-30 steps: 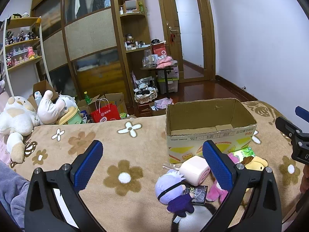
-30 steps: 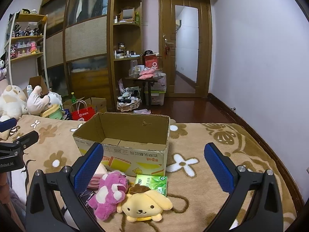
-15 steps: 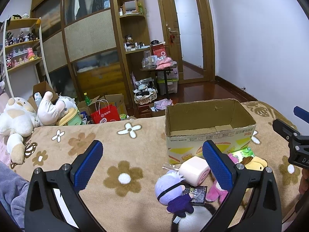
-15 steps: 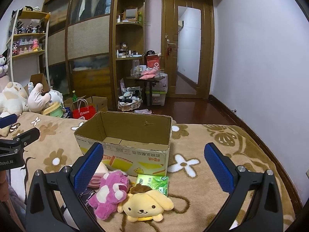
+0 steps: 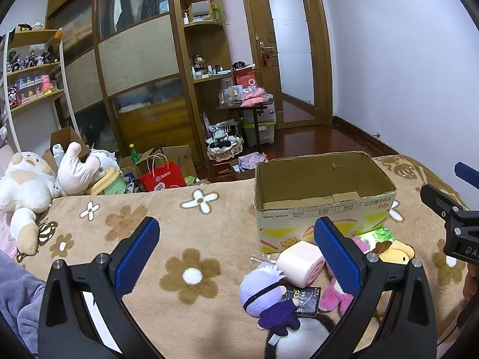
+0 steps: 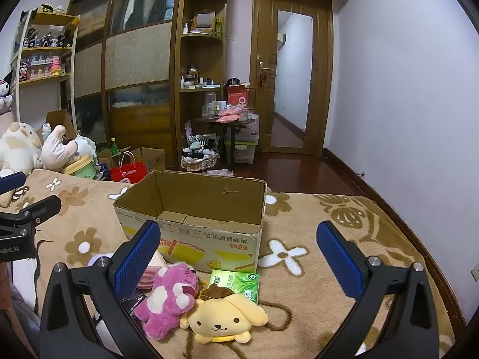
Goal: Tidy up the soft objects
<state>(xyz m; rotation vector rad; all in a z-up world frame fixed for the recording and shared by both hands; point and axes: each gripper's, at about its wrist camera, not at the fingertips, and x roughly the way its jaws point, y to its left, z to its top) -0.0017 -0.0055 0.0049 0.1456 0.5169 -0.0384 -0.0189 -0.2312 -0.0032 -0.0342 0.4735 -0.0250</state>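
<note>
Your right tool (image 6: 238, 252) gapes wide, empty; the yellow dog plush (image 6: 227, 318) lies just near-left of it, probably nearest that hand.

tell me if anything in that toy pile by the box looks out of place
Among the plush toys, a green tissue pack lies flat against the cardboard box, and a black card sits under the purple-haired doll. Neither is a toy.

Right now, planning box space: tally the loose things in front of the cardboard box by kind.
Plush characters: 3 (purple-haired doll, pink bear, yellow dog)
Pink roll: 1
Packets: 2 (green packet, black packet)
Half-hidden black-and-white item: 1
Total: 7
</note>
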